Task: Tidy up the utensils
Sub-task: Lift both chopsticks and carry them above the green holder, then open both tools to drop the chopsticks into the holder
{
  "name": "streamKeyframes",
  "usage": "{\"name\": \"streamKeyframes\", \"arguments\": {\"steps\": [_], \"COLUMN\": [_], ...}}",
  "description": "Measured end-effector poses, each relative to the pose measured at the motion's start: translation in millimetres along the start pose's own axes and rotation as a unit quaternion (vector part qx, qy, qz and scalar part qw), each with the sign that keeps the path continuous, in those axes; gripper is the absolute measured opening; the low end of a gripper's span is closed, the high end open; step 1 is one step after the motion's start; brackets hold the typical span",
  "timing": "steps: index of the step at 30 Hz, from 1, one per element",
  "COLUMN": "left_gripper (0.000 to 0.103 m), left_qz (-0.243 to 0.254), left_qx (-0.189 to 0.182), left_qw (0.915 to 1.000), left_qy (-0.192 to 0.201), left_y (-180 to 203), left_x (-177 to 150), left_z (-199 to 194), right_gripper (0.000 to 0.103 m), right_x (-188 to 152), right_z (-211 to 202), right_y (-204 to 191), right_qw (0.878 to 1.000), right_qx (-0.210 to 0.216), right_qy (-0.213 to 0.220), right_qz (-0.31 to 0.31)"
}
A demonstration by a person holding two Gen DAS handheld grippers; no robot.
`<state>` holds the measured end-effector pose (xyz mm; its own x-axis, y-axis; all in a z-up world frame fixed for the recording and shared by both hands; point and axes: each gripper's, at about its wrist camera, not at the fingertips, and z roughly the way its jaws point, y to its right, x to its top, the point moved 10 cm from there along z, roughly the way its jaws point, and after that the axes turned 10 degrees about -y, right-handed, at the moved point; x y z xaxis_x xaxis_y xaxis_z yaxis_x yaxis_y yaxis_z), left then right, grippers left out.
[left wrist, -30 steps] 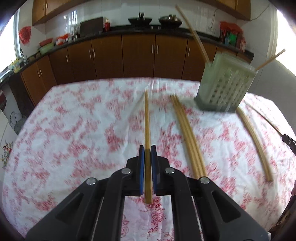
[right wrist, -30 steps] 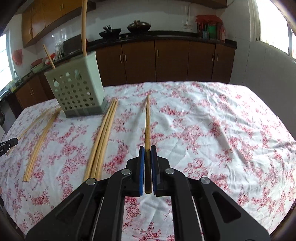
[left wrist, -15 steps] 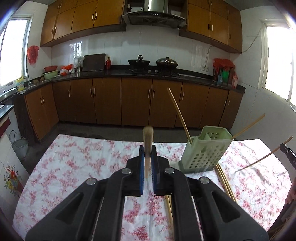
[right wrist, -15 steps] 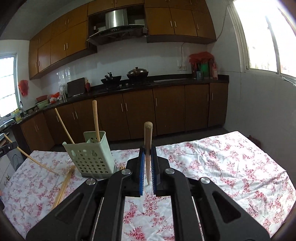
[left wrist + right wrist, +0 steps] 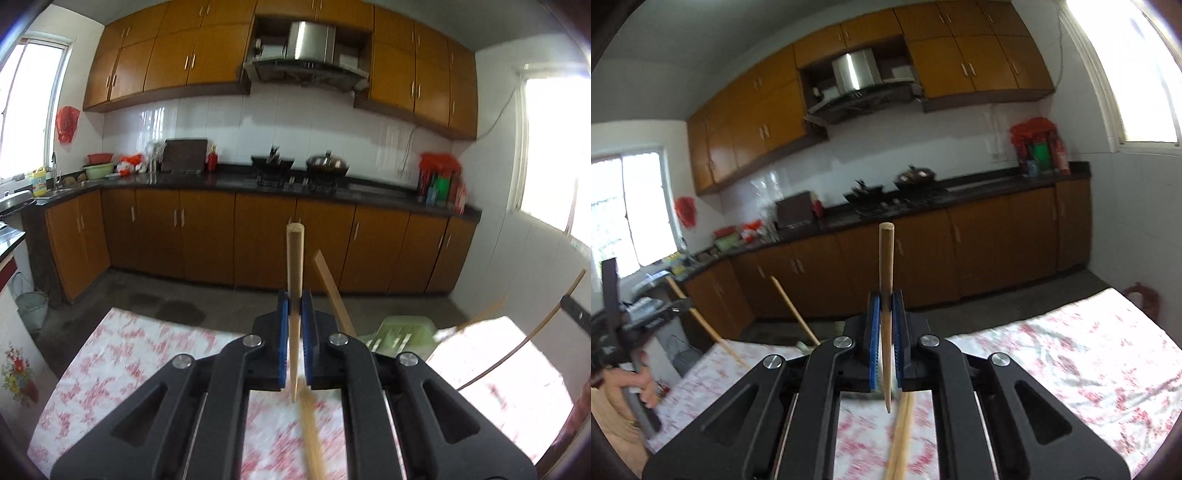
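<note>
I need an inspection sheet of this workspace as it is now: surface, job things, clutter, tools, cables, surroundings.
Surface: table with floral tablecloth, white and red.
Job's things: green holder with chopsticks leaning out; loose chopsticks lying on the cloth.
Clutter: nothing seen on the table.
Tools: left tool shut on a chopstick; right tool shut on another chopstick; both sticks point up and forward.
Cables: one wall cord by the far socket.
Surroundings: kitchen counter, stove with wok, wooden cabinets, windows.
</note>
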<state>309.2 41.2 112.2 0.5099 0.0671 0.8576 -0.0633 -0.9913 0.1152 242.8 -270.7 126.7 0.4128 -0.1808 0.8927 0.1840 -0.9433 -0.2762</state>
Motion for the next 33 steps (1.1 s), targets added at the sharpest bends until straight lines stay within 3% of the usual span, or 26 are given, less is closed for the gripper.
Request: {"name": "streamKeyframes", "arguments": {"steps": [2,6,10,14,21,28,30,32,33], "left_gripper": [0.008,0.008,0.008,0.008,0.008,0.008,0.008,0.01,0.01], "left_qz": [-0.009,-0.018,-0.017,-0.008,0.001,-0.004,-0.005,-0.008,-0.009], "left_qx": [-0.013,-0.027,-0.04,-0.049,-0.058,-0.058,-0.057,-0.057,-0.057], "left_qw": [0.9996,0.9954,0.9927,0.9937,0.9975,0.9982,0.9983,0.9983,0.9983], "left_qy": [0.025,0.089,0.113,0.101,0.04,0.015,0.013,0.009,0.008], "left_y": [12.8,41.5,68.1,88.9,103.1,92.7,90.5,88.9,86.5], "left_x": [25.5,73.1,90.5,81.3,37.4,19.5,17.6,16.5,14.9], "left_z": [-8.5,-22.9,-15.8,14.7,75.3,89.5,88.6,87.1,84.7], "right_gripper": [0.008,0.008,0.008,0.008,0.008,0.009,0.012,0.03,0.031], "right_x": [14.6,40.3,50.8,45.8,16.9,3.3,3.3,3.9,4.0], "right_z": [-0.9,9.2,35.1,58.6,88.7,92.7,93.9,90.8,90.3], "right_y": [-14.2,-33.7,-36.5,-32.1,-19.0,-19.6,-20.8,-22.0,-22.0], "right_qw": [1.0,0.998,0.996,0.996,0.999,1.0,1.0,1.0,1.0], "right_qx": [0.018,0.015,-0.009,-0.027,-0.022,-0.021,-0.021,-0.021,-0.021], "right_qy": [0.02,0.058,0.079,0.08,0.03,-0.007,-0.015,-0.018,-0.017], "right_qz": [-0.003,-0.021,-0.034,-0.037,-0.018,-0.015,-0.014,-0.012,-0.012]}}
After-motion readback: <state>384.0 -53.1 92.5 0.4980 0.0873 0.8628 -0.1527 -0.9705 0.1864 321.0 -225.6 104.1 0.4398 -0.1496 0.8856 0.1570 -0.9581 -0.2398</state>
